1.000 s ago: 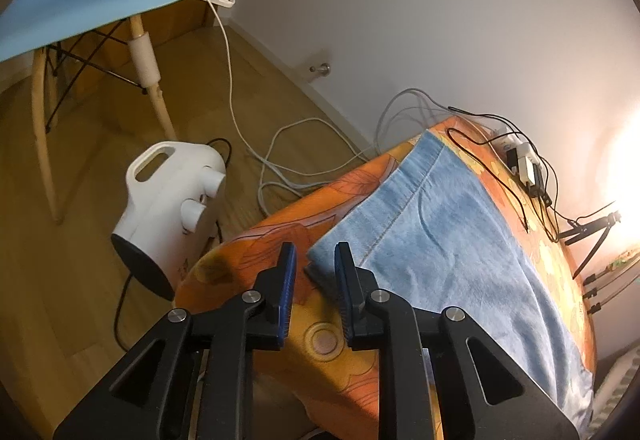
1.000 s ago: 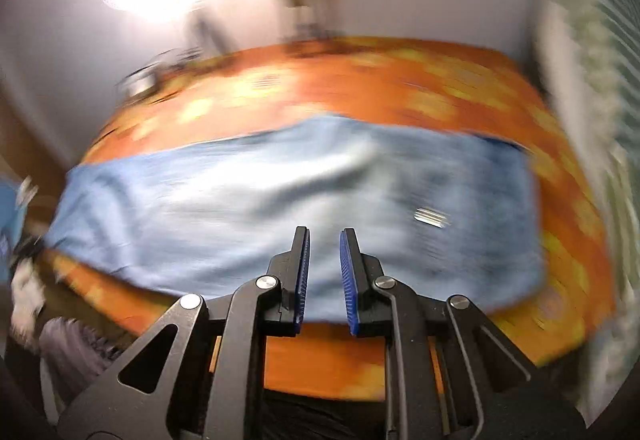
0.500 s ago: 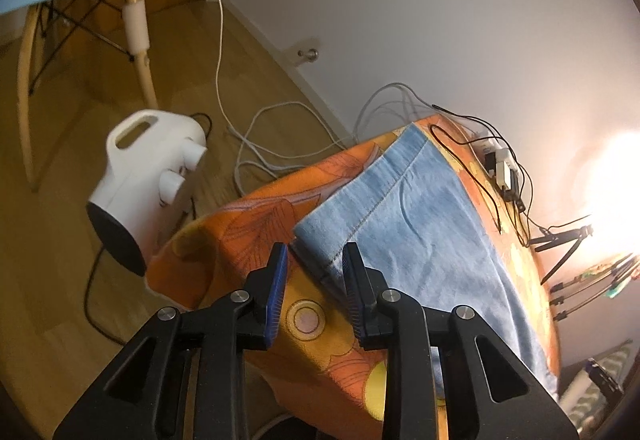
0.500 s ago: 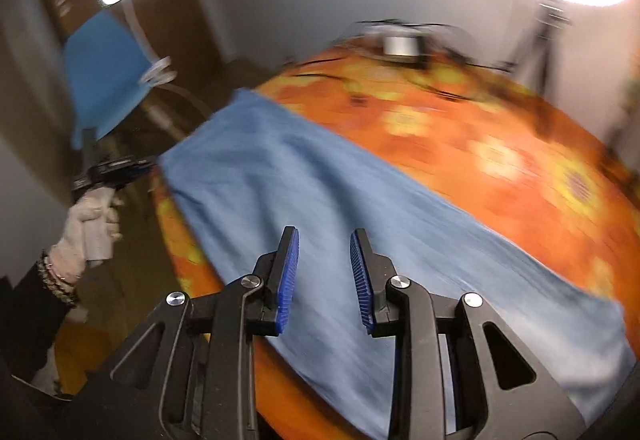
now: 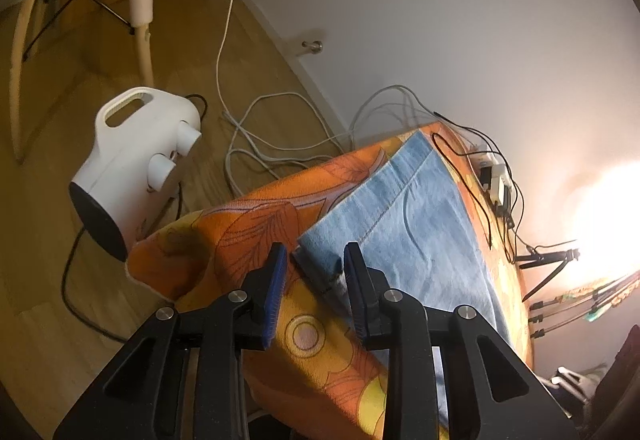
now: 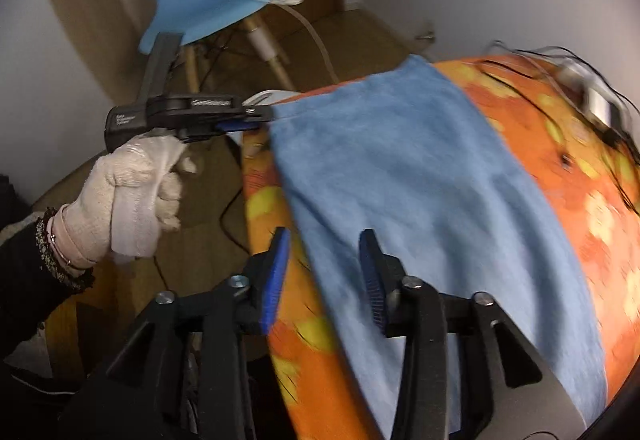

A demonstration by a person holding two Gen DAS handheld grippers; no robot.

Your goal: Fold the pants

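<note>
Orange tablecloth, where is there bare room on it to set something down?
A bare strip of orange cloth runs between the jeans and the cables by the wall. A narrower strip lies along the near edge beside the jeans. The wall side is crowded with cables and the power strip.

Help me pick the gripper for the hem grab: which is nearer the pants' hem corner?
Left. The left gripper straddles the hem corner of the pants, open. The right gripper sits farther along the near edge, also open.

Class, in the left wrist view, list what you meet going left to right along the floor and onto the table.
White plastic fan heater → loose white cables on the wooden floor → folded light-blue denim pants → white power strip with black plugs.
</note>
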